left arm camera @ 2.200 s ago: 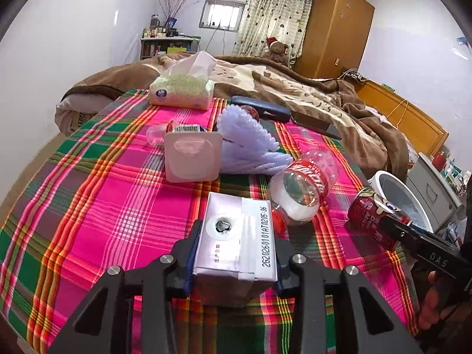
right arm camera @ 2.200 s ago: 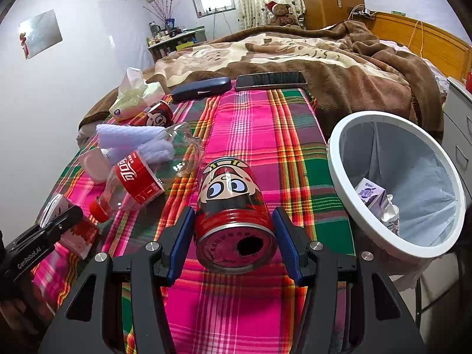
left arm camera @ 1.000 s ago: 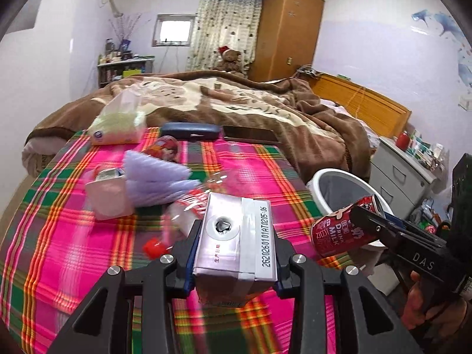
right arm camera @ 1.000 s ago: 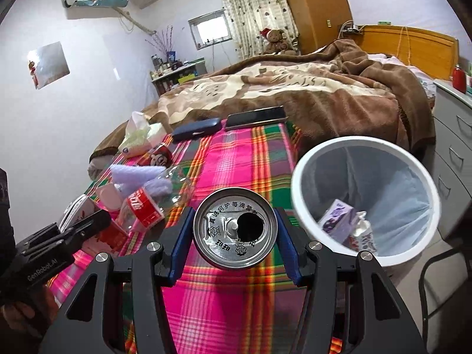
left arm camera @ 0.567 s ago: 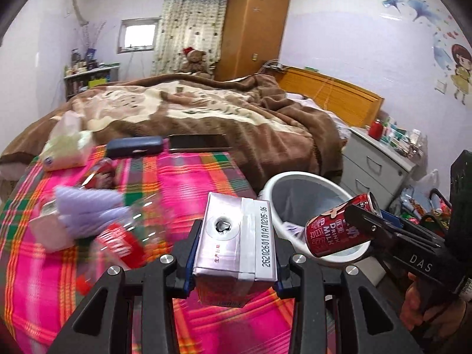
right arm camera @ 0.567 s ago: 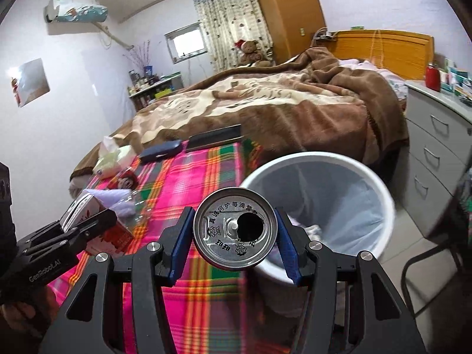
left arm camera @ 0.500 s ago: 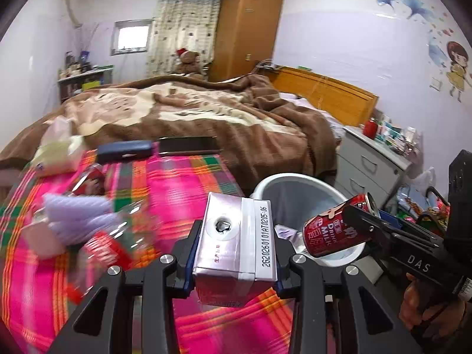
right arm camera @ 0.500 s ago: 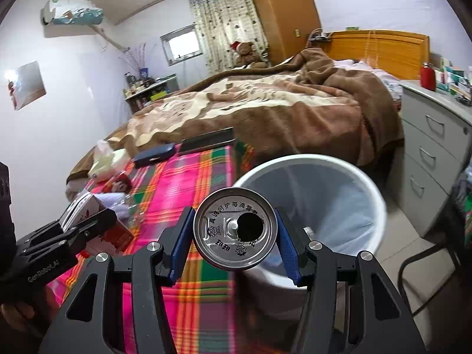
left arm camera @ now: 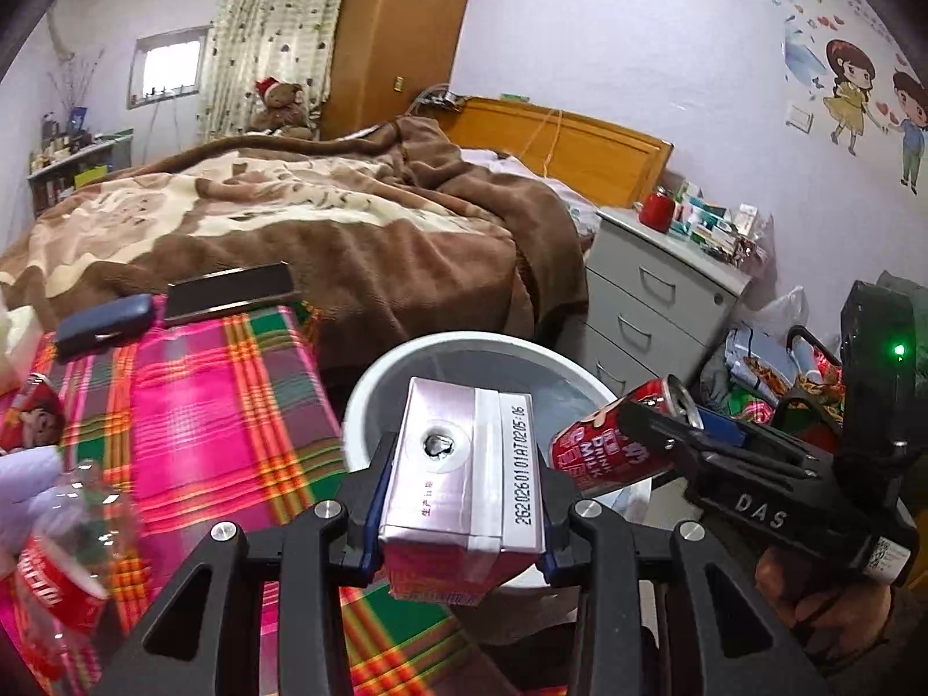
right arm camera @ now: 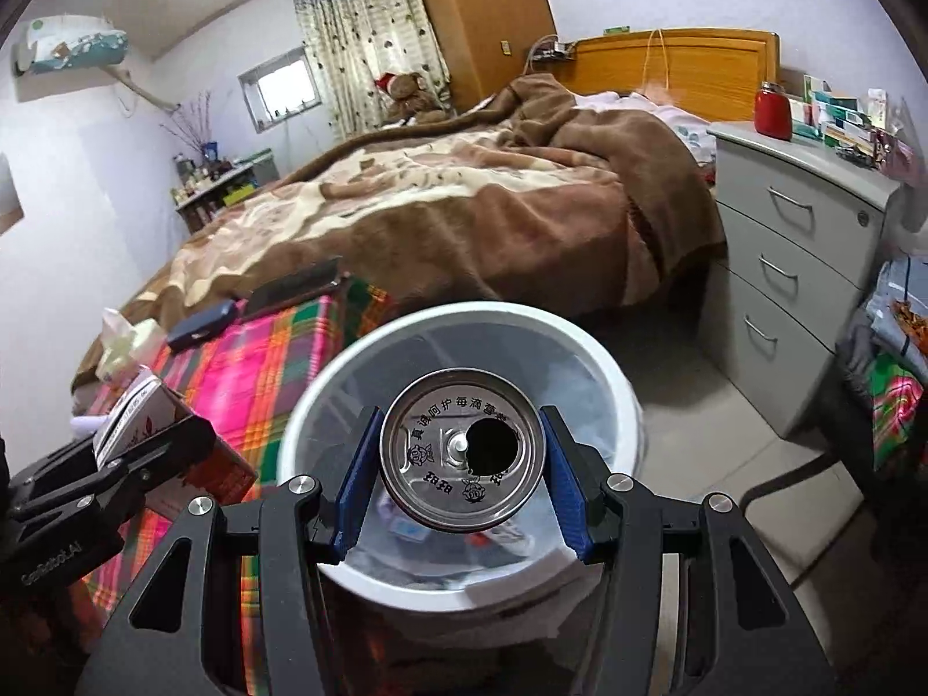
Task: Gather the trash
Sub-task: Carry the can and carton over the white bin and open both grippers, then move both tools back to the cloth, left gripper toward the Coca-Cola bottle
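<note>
My left gripper [left arm camera: 461, 507] is shut on a pink and silver drink carton [left arm camera: 464, 475], held at the near rim of the white trash bin [left arm camera: 441, 348]. My right gripper [right arm camera: 462, 458] is shut on a red drink can [right arm camera: 462, 458] with an open top, held over the bin's mouth [right arm camera: 354, 359]. In the left wrist view the can [left arm camera: 609, 452] juts from the right gripper above the bin's right rim. In the right wrist view the carton [right arm camera: 156, 423] shows at the left, left of the bin. The bin holds a few scraps under a plastic liner.
A plaid cloth [left arm camera: 203, 400] covers the table, with a cola bottle [left arm camera: 52, 568], another red can [left arm camera: 29, 412], a dark case [left arm camera: 104, 322] and a phone [left arm camera: 229, 290]. The bed [right arm camera: 464, 203] lies behind. Grey drawers [right arm camera: 806, 267] stand right of the bin.
Both grippers have swung right, away from the table, with the carton and the can still held. The bin has come from the right edge to directly under both.
</note>
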`<state>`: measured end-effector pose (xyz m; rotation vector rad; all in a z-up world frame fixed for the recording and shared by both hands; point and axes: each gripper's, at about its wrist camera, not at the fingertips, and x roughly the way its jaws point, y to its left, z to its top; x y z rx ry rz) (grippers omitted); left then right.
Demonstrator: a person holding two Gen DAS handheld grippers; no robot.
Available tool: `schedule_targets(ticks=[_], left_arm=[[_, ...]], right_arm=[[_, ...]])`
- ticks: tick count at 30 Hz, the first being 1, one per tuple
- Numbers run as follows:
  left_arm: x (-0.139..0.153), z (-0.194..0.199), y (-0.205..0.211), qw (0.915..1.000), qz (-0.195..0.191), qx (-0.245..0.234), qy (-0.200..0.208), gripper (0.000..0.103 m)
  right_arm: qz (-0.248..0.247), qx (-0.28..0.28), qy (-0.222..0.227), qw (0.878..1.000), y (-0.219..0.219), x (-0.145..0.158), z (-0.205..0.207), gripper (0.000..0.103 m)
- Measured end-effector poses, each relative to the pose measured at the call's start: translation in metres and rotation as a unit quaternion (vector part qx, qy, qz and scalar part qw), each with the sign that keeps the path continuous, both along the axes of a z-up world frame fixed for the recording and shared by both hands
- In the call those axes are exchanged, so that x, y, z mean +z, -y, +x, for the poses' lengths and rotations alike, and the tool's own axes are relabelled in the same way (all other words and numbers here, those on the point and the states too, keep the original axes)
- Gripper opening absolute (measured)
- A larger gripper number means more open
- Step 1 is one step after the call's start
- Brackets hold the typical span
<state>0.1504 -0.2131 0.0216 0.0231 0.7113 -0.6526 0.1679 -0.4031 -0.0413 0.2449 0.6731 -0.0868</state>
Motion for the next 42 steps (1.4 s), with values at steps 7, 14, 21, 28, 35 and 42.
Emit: schedule_targets(ticks=[7, 14, 21, 28, 35, 42], left_arm=[[-0.016, 0.014, 0.018, 0.9998, 0.011, -0.008, -0.012, 0.039], [-0.023, 0.025, 0.019, 0.9997, 0.006, -0.005, -0.025, 0.046], [-0.02, 0.024, 0.016, 0.9998, 0.004, 0.001, -0.021, 0.063], [-0.015, 0.015, 0.002, 0.9998, -0.006, 0.009, -0.017, 0.063], [-0.009, 0.002, -0.024, 0.9995, -0.005, 0.03, -0.006, 0.063], [-0.008, -0.007, -0.064, 0.9979, -0.007, 0.065, -0.002, 0.064]], right_arm=[[-0.013, -0.005, -0.022, 1.0, 0.013, -0.009, 0.007, 0.055], [-0.021, -0.011, -0.045, 0.999, 0.019, -0.015, 0.013, 0.055], [-0.02, -0.012, -0.033, 0.999, 0.018, -0.011, 0.008, 0.056], [-0.021, -0.01, -0.029, 0.999, 0.01, -0.009, 0.006, 0.056], [-0.016, -0.002, -0.018, 1.0, -0.004, -0.005, 0.002, 0.056], [-0.01, 0.025, -0.012, 1.0, -0.029, -0.004, 0.0, 0.056]])
